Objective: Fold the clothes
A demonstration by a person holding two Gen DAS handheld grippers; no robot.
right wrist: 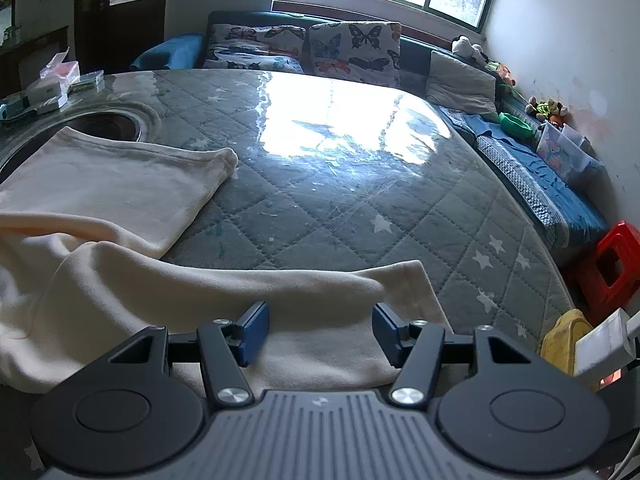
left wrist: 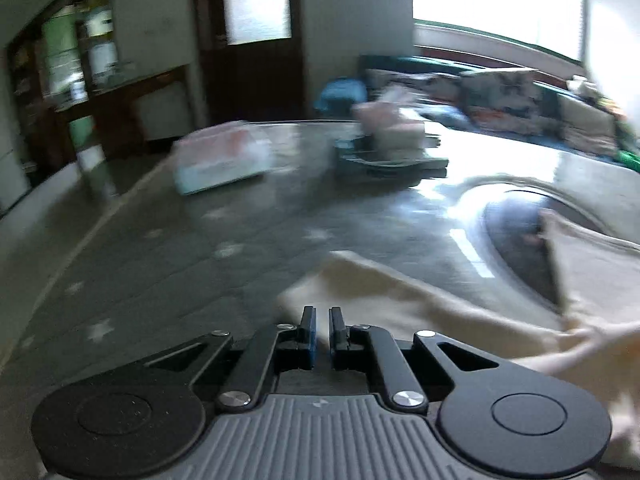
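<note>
A cream garment (right wrist: 100, 200) lies spread over the left and near part of a table under a glossy cover with a quilted star pattern (right wrist: 360, 200). One part reaches toward the right (right wrist: 320, 280) in front of my right gripper (right wrist: 320, 330). That gripper hovers just over the cloth, open, with nothing pinched between its blue pads. The left wrist view is blurred. There the same cream garment (left wrist: 420, 300) lies ahead and to the right of my left gripper (left wrist: 322, 316). Its fingers stand almost together, and I see nothing between them.
A white box (left wrist: 220, 164) and a stack of small things (left wrist: 392, 140) sit at the table's far side. A dark round recess (right wrist: 108, 124) shows in the table by the garment. A sofa with butterfly cushions (right wrist: 352, 52) lies beyond. A red stool (right wrist: 612, 264) stands at the right.
</note>
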